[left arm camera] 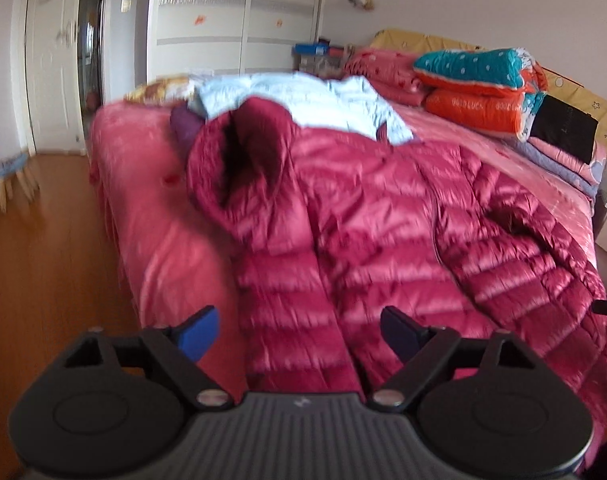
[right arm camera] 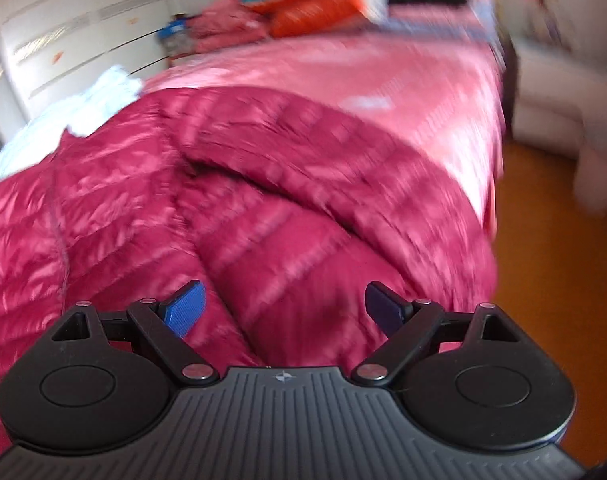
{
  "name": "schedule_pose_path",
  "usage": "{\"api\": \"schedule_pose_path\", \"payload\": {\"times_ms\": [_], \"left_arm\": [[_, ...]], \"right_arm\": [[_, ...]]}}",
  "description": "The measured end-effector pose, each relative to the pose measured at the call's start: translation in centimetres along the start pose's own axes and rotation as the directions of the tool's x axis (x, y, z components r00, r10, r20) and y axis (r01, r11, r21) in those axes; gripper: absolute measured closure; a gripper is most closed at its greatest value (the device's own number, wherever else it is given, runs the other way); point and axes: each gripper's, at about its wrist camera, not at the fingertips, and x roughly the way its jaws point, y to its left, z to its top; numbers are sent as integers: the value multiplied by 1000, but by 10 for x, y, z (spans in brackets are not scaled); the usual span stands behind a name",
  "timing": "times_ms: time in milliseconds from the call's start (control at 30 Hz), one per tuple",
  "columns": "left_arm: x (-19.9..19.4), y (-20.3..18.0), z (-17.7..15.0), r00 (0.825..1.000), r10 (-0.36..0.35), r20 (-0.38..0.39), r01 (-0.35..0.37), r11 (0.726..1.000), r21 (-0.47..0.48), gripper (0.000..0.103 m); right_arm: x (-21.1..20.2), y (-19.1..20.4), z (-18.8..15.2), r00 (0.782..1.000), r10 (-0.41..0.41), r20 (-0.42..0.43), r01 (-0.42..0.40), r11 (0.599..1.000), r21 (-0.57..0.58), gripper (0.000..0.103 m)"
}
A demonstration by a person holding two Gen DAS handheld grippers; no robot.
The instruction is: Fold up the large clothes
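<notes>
Crimson quilted down jacket (left arm camera: 383,216) lay lengthwise on the pink satin bedspread (left arm camera: 151,208), hood farthest, hem just below both wide-open, empty grippers: left gripper (left arm camera: 299,334), right gripper (right arm camera: 283,308).

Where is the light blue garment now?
In the left wrist view the light blue garment lies on the bed's far side, just behind the red down jacket's hood.

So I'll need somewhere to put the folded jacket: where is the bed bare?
Bare pink bedspread lies between the red down jacket and the stacked quilts, and in a strip left of the jacket along the bed edge. The far end is crowded: a light blue garment lies there beside the quilts.
</notes>
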Motion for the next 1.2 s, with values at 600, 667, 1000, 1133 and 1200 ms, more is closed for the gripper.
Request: {"api": "schedule_pose_path", "payload": {"times_ms": [600,667,1000,1133,1200], "left_arm": [[14,9,-52,989,-45,-141,17,981,-194,20],[15,11,-55,988,-70,-138,38,974,-222,20],[22,2,-62,971,-159,-178,119,969,-217,20],[21,-4,-63,969,-161,-187,125,973,-192,33],[19,-6,-63,971,-150,-188,117,978,-174,47]], "right_arm": [[32,-31,-3,998,2,-69,13,976,215,0],[37,-32,-4,997,14,-76,4,974,225,0],[41,-12,-10,991,66,-120,-50,990,131,0],[28,-7,-12,995,44,-91,-35,995,94,23],[18,2,-13,997,32,-72,-29,998,52,41]]}}
